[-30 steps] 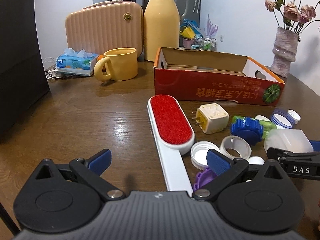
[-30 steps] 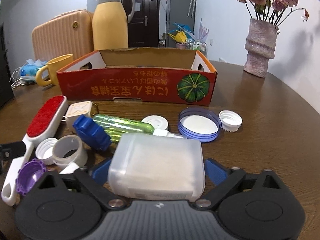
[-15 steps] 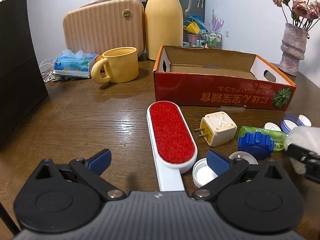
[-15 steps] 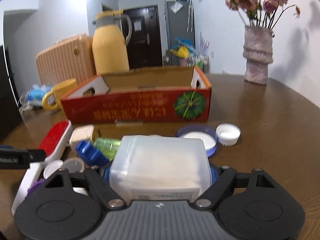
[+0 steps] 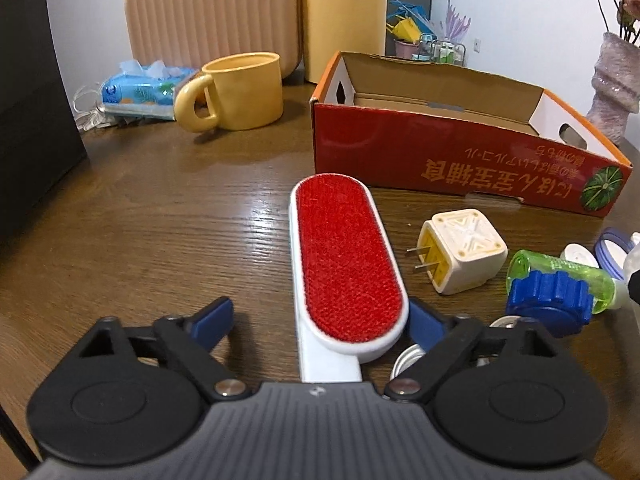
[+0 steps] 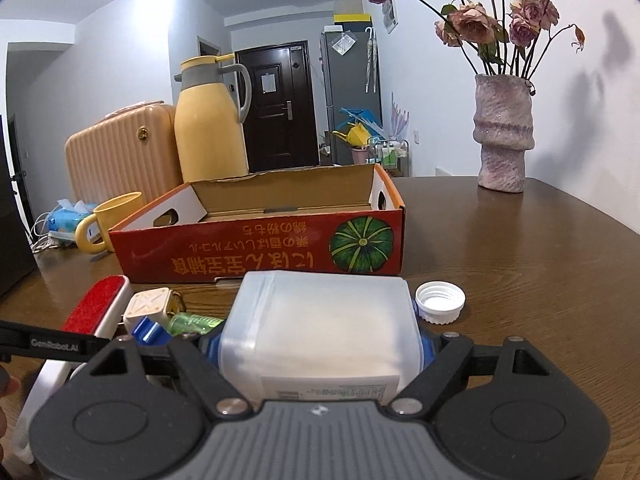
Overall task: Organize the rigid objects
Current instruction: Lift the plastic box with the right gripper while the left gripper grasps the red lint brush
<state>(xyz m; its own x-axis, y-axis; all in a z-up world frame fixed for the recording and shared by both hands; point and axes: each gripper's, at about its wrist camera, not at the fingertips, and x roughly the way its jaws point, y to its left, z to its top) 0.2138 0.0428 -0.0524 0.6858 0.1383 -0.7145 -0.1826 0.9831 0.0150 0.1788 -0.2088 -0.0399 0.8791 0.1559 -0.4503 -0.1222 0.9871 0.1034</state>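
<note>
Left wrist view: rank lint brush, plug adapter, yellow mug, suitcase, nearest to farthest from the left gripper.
1. Lint brush: between the open fingers of the left gripper.
2. Plug adapter: right, on the table.
3. Yellow mug: far left.
4. Suitcase: behind the mug, at the back.

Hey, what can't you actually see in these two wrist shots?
- Left view: lint brush handle end, hidden under the left claw.
- Left view: white caps, behind the claw's finger.
- Right view: blue-rimmed lid, hidden behind the plastic container in the right claw.
</note>
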